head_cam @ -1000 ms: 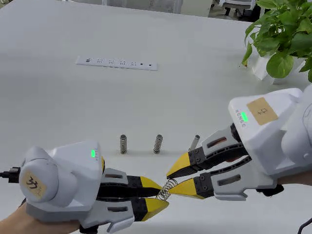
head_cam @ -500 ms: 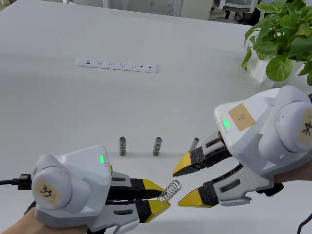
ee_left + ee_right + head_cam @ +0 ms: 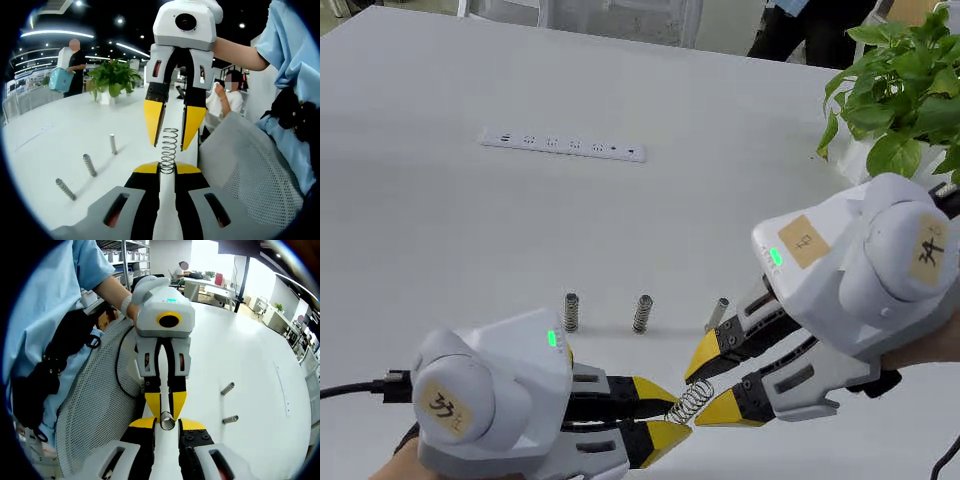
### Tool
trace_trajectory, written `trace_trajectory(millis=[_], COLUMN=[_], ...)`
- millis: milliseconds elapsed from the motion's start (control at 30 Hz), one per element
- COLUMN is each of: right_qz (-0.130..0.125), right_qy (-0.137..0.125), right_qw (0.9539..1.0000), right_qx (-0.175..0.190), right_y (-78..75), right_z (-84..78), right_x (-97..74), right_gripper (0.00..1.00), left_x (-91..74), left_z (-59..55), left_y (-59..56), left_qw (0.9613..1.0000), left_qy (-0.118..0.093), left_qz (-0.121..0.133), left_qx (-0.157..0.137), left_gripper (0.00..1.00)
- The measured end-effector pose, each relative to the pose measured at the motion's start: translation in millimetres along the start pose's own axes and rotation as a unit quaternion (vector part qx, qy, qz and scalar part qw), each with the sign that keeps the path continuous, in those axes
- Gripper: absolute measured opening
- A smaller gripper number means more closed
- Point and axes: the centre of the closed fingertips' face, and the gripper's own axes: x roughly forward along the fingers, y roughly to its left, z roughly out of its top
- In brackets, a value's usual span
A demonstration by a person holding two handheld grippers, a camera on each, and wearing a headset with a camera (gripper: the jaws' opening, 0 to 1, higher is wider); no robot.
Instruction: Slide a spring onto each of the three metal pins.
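At the bottom centre of the head view, the left gripper (image 3: 672,414) has its jaws closed on the near end of the third spring (image 3: 691,400). The spring sticks out up and to the right, clear of the table (image 3: 440,250). The right gripper (image 3: 702,394) comes in from the right edge with its jaws parted on either side of the spring's free end. The left gripper view shows a sliver of gap on each side, so it grips nothing.

The risk lies in the handover. If the left lets go before the right closes, the spring drops and may roll. A hard or off-centre pinch could kink the coils or flick the spring away.

Just above, at mid-frame, the bare pin (image 3: 717,314) appears to lean, so a tilted spring could snag on its tip. To its left, the middle pin (image 3: 642,313) and the left pin (image 3: 571,311) already carry springs, and a careless sweep could knock them.
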Motion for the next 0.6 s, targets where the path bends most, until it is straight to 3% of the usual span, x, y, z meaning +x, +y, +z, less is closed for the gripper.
trace_trajectory(millis=[600], right_qz=[0.022], right_qy=[0.020], right_qw=[0.9996], right_qx=[-0.005], right_y=[8.9], right_z=[-4.8], right_x=[10.1], right_gripper=[0.09], left_x=[4.7], left_z=[0.5], left_y=[-6.0], left_qw=[1.0000], left_qy=[-0.002], left_qz=[-0.007], left_qx=[-0.006], left_gripper=[0.07])
